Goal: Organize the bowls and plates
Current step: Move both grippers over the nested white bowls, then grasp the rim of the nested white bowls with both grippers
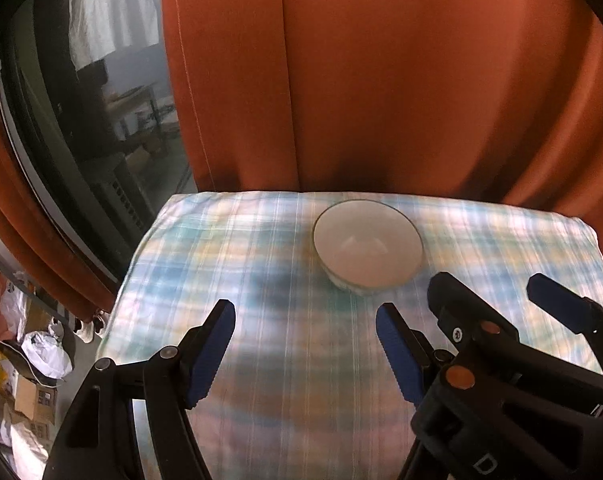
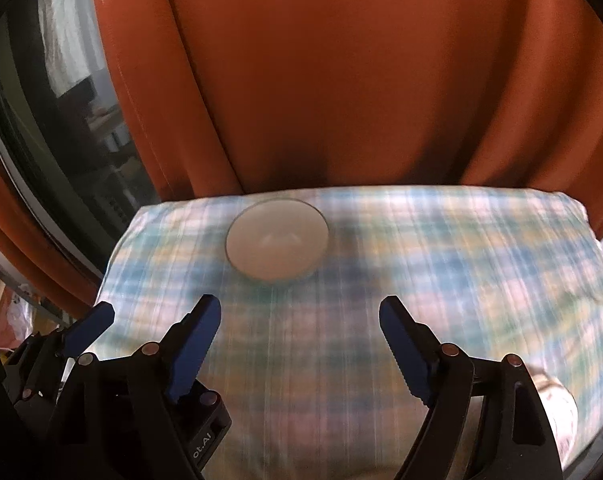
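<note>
A white bowl (image 1: 368, 246) sits alone and upright near the far edge of a surface draped in a blue, green and yellow plaid cloth (image 1: 261, 360), close to the orange curtain (image 1: 381, 80) that hangs behind it. It appears empty, and nothing touches it.

The 2 handheld grippers hang side by side above the near part of the cloth, both angled down toward it. The left gripper (image 1: 305, 348) has its blue-padded fingers (image 1: 211, 354) spread wide with only cloth showing between them. The right gripper (image 2: 300, 346) is likewise spread wide and carries nothing; in the left wrist view it shows just beside its partner, at the right. The bowl lies beyond both sets of fingertips, apart from them.

A pale rounded object (image 2: 557, 404) shows at the lower right edge of the right wrist view, partly hidden behind the gripper frame; whether it is another dish cannot be told. A dark window (image 1: 101, 120) fills the left of both views.

With both grippers empty and the bowl standing clear of the curtain, the bowl's placement at the back looks deliberate, leaving the near cloth free. No plate is visible, so how much of the sorting remains cannot be judged.
</note>
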`<state>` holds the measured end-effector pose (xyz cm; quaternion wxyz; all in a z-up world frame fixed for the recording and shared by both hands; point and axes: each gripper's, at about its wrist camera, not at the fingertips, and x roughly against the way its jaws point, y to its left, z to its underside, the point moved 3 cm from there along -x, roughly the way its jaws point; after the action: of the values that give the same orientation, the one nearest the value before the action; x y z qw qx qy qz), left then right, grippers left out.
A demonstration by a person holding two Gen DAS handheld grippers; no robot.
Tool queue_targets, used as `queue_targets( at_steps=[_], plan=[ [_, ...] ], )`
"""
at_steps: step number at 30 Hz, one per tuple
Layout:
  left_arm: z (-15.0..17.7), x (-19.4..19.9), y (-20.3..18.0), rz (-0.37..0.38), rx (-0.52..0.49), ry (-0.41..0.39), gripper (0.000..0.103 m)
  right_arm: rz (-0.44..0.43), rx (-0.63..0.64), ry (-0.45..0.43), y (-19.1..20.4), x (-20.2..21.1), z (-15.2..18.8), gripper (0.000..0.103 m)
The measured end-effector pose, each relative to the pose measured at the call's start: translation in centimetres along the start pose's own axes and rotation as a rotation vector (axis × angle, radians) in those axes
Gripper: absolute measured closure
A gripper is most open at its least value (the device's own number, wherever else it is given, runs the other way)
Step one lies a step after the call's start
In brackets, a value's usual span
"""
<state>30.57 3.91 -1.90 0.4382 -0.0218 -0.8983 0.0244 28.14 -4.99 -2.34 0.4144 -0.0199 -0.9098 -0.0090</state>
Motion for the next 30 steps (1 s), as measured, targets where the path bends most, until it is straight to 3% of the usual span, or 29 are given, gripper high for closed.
queue_targets(
  at_steps=[8, 21, 29, 30],
  plan=[
    [-2.3, -4.6, -0.7, -0.008, 0.038, -0.015, 0.028, -0.054, 0.016, -0.016, -0.7, -4.9, -3.3, 0.019],
    [-3.3, -12.5, -2.0, -0.060, 0.033, 0.030, 0.029, -0.014, -0.010, 0.034, -2.2, -13.8, -4.5, 0.019],
    [-3.6, -15.5, -2.4, -0.038, 0.045, 0.071, 0.041, -0.020, -0.026, 0.067, -3.1, -17.1, -4.6, 0.043],
    [-3.6, -15.8, -2.4, -0.029, 0.046, 0.078, 0.046, -0.023, -0.025, 0.071, -3.2, -17.5, -4.8, 0.044]
  ],
)
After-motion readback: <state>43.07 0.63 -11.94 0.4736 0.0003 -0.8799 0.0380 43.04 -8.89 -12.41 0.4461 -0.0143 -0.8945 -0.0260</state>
